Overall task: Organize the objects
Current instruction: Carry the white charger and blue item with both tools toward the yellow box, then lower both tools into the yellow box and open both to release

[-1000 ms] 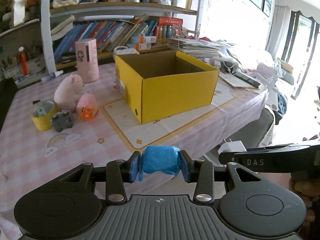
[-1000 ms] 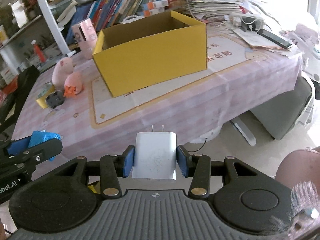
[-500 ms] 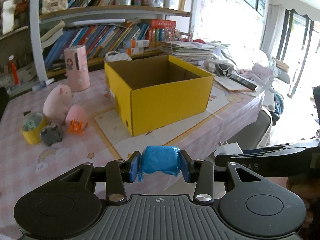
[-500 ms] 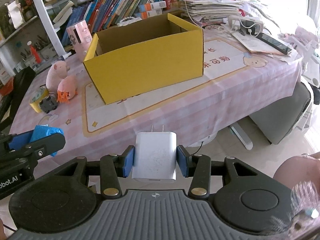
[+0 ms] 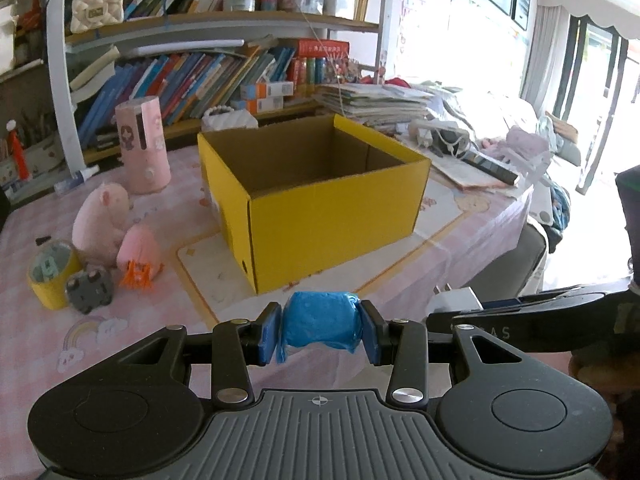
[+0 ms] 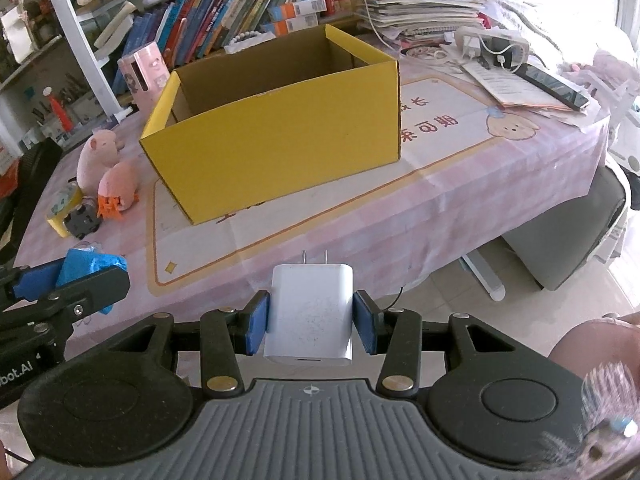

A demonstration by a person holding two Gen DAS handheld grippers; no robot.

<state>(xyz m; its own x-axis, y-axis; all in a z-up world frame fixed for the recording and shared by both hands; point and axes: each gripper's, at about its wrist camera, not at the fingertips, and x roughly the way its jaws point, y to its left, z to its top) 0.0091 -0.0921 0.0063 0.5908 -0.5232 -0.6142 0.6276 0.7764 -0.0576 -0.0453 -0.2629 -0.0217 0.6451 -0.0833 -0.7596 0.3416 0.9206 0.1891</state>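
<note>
Left gripper [image 5: 320, 330]: pads clamped on a crumpled blue plastic-bag roll [image 5: 319, 323], held off the table's near edge. Right gripper [image 6: 311, 322]: pads clamped on a white wall charger [image 6: 310, 314], prongs forward, over bare floor. Pink checked tablecloth [image 6: 360, 232]: clear strip ahead. Beyond: yellow cardboard box [image 6: 280, 140], top open, interior unobstructed.

This is a lived-in family home, a study corner likely shared with a child. Crowded bookshelves [image 5: 192, 76] run along the wall, packed with leaning picture books and pen cups. The counter [image 5: 120, 320] wears a pink checked cloth with rainbow prints and a cartoon mat [image 6: 460, 128]. Plush pigs [image 5: 102, 216] sit on it, beside a pearl-handled purse [image 5: 96, 6] up on the shelf. Curtained glass doors [image 5: 580, 92] let daylight in.
</note>
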